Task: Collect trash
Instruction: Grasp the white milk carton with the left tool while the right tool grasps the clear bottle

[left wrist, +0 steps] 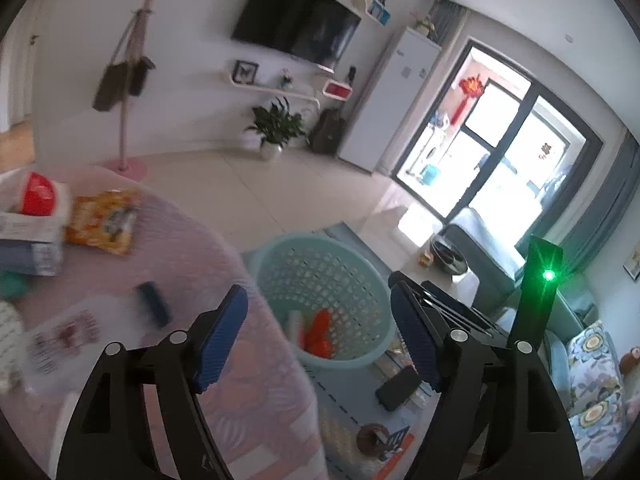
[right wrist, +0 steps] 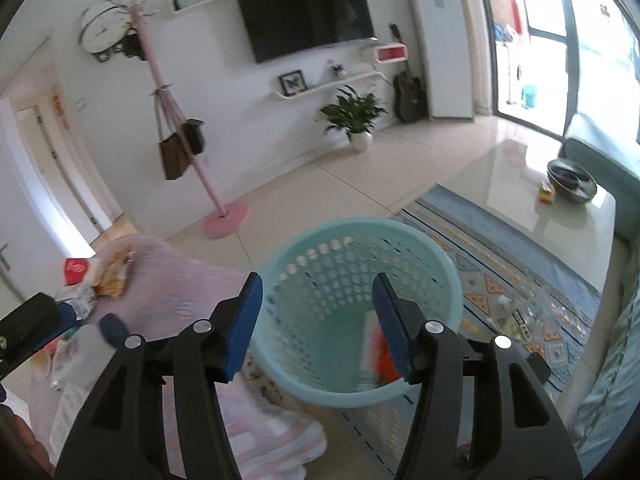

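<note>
Hovering over the basket [right wrist: 360, 308], the right gripper [right wrist: 318, 324] has its blue pads spread wide with nothing between them, so it's released. Down inside the basket sits a wrapper [right wrist: 380, 354] in white and orange (blurry, can't say what it was). The left gripper [left wrist: 320, 338] is just as wide apart and empty too, sitting over the edge of the table [left wrist: 208, 264] with the same basket [left wrist: 320, 280] on the floor just beside it, and the wrapper [left wrist: 316, 332] shows through from this side as well. Still on the table's pink cloth: a yellow snack bag [left wrist: 102, 220] near the far edge, a dark blue thing [left wrist: 154, 304] closer in, a clear bag [left wrist: 60, 340] with print on it, and a red cup [left wrist: 38, 194] next to some boxes at the left. On the rug [left wrist: 360, 420] beside the basket lies a black phone-ish slab [left wrist: 398, 388]. In the right view the snack bag [right wrist: 112, 274] sits at the cloth's far corner, well apart from the basket.
</note>
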The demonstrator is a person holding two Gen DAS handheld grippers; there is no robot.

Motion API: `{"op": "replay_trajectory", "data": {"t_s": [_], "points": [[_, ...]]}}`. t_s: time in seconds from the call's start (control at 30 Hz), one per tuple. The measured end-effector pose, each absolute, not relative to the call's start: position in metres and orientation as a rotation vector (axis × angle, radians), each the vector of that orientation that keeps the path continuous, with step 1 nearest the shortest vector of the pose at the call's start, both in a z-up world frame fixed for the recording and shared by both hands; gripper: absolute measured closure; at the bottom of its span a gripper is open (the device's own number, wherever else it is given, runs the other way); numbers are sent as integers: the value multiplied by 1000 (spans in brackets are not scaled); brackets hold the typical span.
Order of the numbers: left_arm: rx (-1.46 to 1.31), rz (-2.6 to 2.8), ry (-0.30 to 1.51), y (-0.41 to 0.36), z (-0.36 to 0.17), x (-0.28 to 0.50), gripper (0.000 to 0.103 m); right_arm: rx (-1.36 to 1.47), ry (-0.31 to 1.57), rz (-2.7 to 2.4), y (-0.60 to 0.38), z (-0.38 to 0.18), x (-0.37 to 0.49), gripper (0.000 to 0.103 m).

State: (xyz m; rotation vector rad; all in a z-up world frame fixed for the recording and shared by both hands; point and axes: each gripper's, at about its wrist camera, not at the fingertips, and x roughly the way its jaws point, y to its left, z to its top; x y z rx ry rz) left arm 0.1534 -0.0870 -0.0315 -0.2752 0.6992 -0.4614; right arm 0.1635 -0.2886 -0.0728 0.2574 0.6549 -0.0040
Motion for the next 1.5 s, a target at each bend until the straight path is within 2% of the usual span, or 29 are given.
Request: {"op": "replay_trajectory", "data": {"t_s": [0.43, 0.7, 0.77, 0.8, 0.83, 1.03, 1.23, 1.5], "points": [[-306, -303, 640, 7, -23, 74, 17, 137, 597, 206, -187, -52, 146, 40], [-330, -207, 738, 52, -61, 54, 16, 81, 632, 392, -132, -60, 175, 40], [-339, -199, 779, 58, -73, 56, 16, 73, 649, 471, -119, -63, 183, 50], [-336, -198, 793, 57, -77, 55, 16, 65, 665, 505, -110, -64, 190, 62], [-327, -199, 811, 56, -81, 57, 16, 53, 682, 521, -102, -66, 196, 68], [-204, -172, 876, 34, -96, 66, 16, 29, 779, 586, -78, -82, 231, 70], [-72, -104, 906, 18, -100, 71, 22, -47, 895, 596, -69, -100, 244, 69], [-84, -98, 917, 31, -99, 53, 47, -5, 941, 651, -90, -97, 213, 69]]}}
